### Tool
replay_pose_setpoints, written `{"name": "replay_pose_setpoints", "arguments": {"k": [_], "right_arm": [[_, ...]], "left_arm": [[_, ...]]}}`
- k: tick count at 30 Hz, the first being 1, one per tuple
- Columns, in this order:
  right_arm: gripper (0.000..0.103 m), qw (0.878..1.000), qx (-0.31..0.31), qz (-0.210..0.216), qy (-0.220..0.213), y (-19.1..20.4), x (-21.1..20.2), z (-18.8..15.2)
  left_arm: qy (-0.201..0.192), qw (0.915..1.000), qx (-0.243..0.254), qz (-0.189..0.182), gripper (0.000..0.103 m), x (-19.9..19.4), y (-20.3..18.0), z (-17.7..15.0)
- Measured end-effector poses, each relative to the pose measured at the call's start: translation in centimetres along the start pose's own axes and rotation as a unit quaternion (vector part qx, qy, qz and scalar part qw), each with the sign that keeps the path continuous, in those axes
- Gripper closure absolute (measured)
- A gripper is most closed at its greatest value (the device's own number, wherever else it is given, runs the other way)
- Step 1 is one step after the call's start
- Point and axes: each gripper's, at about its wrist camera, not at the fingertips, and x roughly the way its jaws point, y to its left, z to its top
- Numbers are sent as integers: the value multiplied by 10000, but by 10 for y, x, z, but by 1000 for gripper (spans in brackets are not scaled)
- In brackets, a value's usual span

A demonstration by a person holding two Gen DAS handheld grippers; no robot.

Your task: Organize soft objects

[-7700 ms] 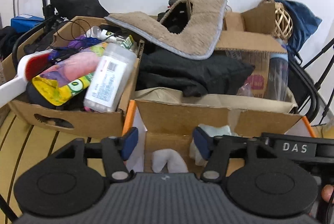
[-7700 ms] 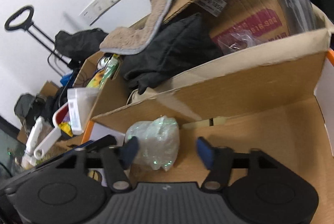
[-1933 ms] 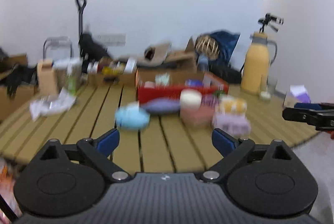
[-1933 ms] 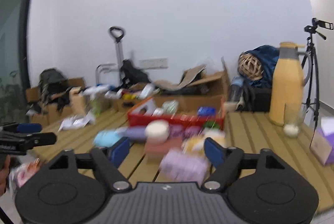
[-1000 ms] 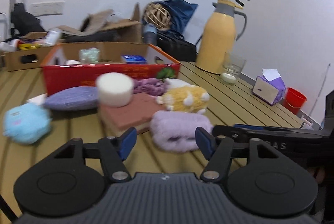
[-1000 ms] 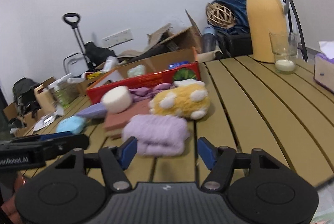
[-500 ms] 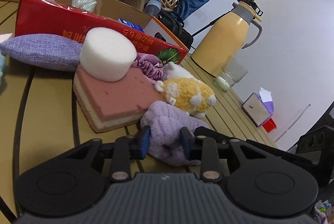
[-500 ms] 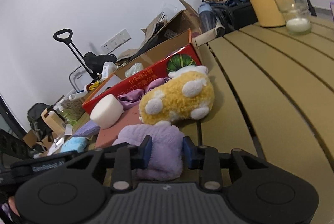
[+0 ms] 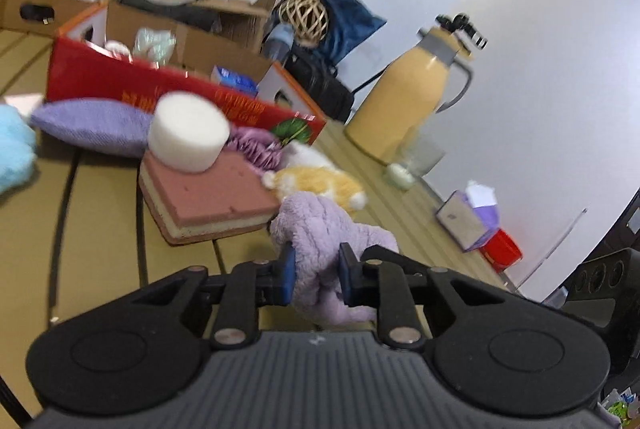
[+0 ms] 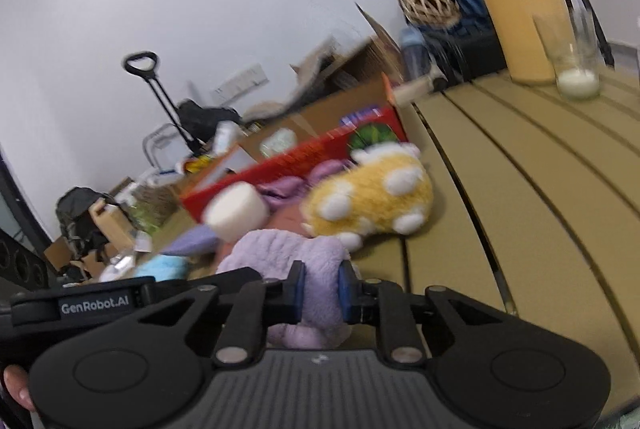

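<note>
Both the left hand-held gripper point(image 9: 316, 279) and the right hand-held gripper point(image 10: 320, 293), jaws just narrowed, pinch the purple towel point(image 9: 320, 225) lying on the desk point(image 9: 100, 229) just before the yellow plush toy point(image 10: 372, 201).

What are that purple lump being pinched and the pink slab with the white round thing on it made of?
Purple lump: seemingly fluffy fleece or terry cloth; its nap is fuzzy and it bunches between the fingers. Pink slab: likely foam sponge, matte and finely pitted, with a cream layer beneath. White round thing: probably foam too, matte with soft edges, though blurred.
</note>
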Motion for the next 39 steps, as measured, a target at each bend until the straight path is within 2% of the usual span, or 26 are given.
{"name": "replay_pose_setpoints", "arguments": {"k": [5,8,11,16,20,24,26,29,31,32,34,36,38,39], "right_arm": [[87,9991,-185,291,-238,31,-32,19],[87,9973,-391,502,-355,49,-33,47],[87,9947,-650,673,-430,69,-18,84],[87,9932,-812,770,-309,89,42,154],[87,9949,-886,489,35,87,115,203],[87,9962,-697,156,503,67,199,237],[87,9951,-605,-24,776,55,241,248],[87,9898,-919,-440,999,47,296,251],[87,9866,-959,-539,1205,41,331,249],[86,9860,-917,-556,1276,38,344,248],[85,9841,-899,-511,1446,32,367,241],[82,9820,-919,-587,1546,25,383,233],[75,9802,-780,-684,1686,14,394,227],[73,9796,-637,-747,1756,6,398,225]], "left_arm": [[-416,9991,56,-61,81,-39,-18,27],[-587,9982,132,-7,82,-49,-19,63],[-658,9978,84,61,82,-43,-10,106],[-505,9982,-45,328,82,3,18,184],[-72,9967,-755,289,82,69,67,235],[252,9917,-1165,485,81,139,116,259],[473,9871,-1456,470,81,176,143,263],[770,9804,-1625,804,81,218,172,268],[796,9775,-1607,1115,79,230,183,271],[760,9766,-1599,1223,78,232,187,271],[793,9739,-1531,1475,66,237,193,270],[977,9716,-1588,1455,63,246,202,265],[1154,9676,-1749,1408,48,251,208,265],[1122,9675,-1763,1425,41,249,206,265]]}}
